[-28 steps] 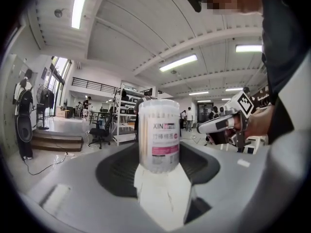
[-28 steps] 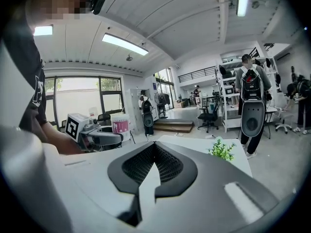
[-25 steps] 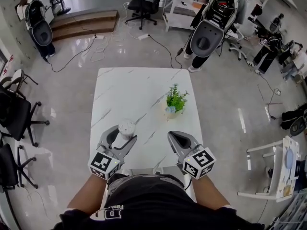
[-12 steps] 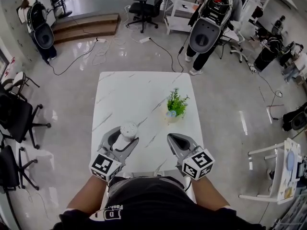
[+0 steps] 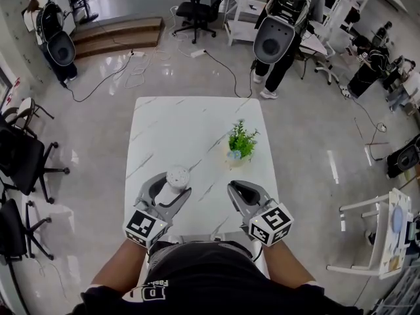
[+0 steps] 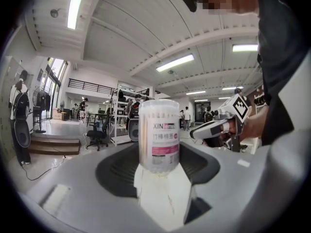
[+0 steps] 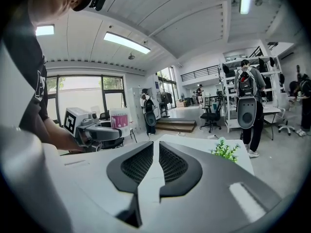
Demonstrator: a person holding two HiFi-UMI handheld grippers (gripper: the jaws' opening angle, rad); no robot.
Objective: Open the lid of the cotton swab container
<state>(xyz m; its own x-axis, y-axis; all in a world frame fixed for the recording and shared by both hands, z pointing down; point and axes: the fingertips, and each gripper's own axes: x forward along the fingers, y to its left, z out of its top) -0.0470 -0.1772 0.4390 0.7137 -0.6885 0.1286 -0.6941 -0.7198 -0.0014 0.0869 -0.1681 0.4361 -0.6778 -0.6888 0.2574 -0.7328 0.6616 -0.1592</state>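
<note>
The cotton swab container (image 5: pixel 176 175) is a clear cylinder with a white lid and a pink label, standing upright near the table's front left. My left gripper (image 5: pixel 174 184) is shut on its lower body, one pad on each side; in the left gripper view the container (image 6: pixel 159 135) fills the gap between the jaws and its lid is on. My right gripper (image 5: pixel 234 186) hovers apart to the right, over the front edge of the table. In the right gripper view its jaws (image 7: pixel 159 144) stand almost together with nothing between them.
The white marble table (image 5: pixel 184 123) carries a small potted plant (image 5: pixel 241 140) at its right, just beyond the right gripper. Office chairs (image 5: pixel 23 163) stand left of the table. Cables lie on the floor behind, where a person (image 5: pixel 279 38) stands.
Both grippers and the container keep their places. The person standing beyond the table has shifted a little to the left.
</note>
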